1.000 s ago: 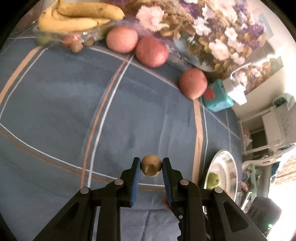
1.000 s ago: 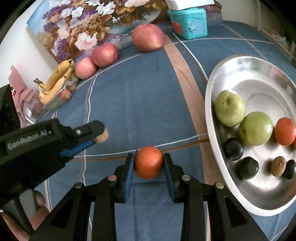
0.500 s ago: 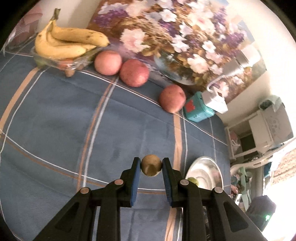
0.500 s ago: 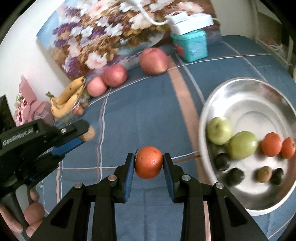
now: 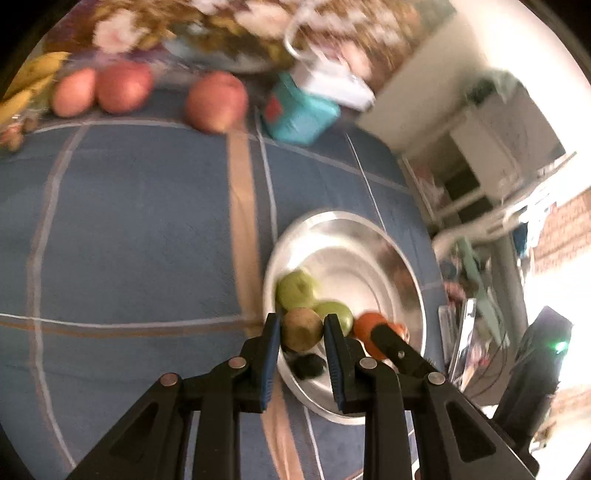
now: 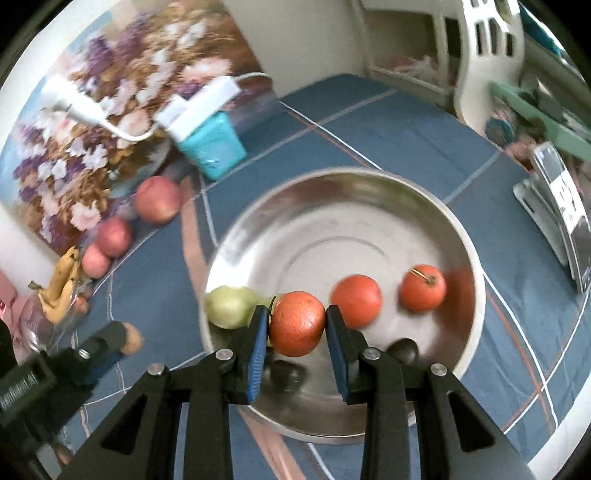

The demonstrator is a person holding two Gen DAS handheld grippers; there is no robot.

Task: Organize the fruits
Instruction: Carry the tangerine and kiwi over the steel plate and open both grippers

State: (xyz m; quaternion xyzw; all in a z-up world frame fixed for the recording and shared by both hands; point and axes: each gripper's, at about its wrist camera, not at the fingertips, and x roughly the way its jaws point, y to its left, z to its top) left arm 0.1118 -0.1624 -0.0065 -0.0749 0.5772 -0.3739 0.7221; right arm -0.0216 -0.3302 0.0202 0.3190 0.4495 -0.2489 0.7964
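Both of my claws have swung toward the steel bowl since a second ago, when they hung above bare blue cloth.

From the left wrist: my left claw (image 5: 302,328) is pinched narrow on a small brownish-green fruit (image 5: 301,329), which hangs at the near-left rim of the steel bowl (image 5: 369,236). Just behind it, inside the bowl, sit two green apples (image 5: 295,288), side by side and touching. A dark plum (image 5: 308,365) lies below my fingers on the bowl's floor. To the right, the tip of my right claw (image 5: 376,330) pokes in with its orange (image 5: 365,328). Far back on the blue checked cloth (image 5: 129,221), three red apples (image 5: 216,101) line up along the flower painting (image 5: 221,33), with bananas (image 5: 26,85) at the left edge and a teal box (image 5: 299,114) to their right. This view is blurred.

From the right wrist: my right claw (image 6: 297,324) is clamped on the orange (image 6: 297,324), held over the near part of the bowl (image 6: 332,206). Two more oranges (image 6: 356,301) rest on the bowl's floor to the right, apart from each other. A green apple (image 6: 229,306) sits just left of my fingers. Dark plums (image 6: 404,350) show blurred beneath the claw. My left claw (image 6: 127,338) appears at lower left, outside the bowl's rim, gripping its small fruit.
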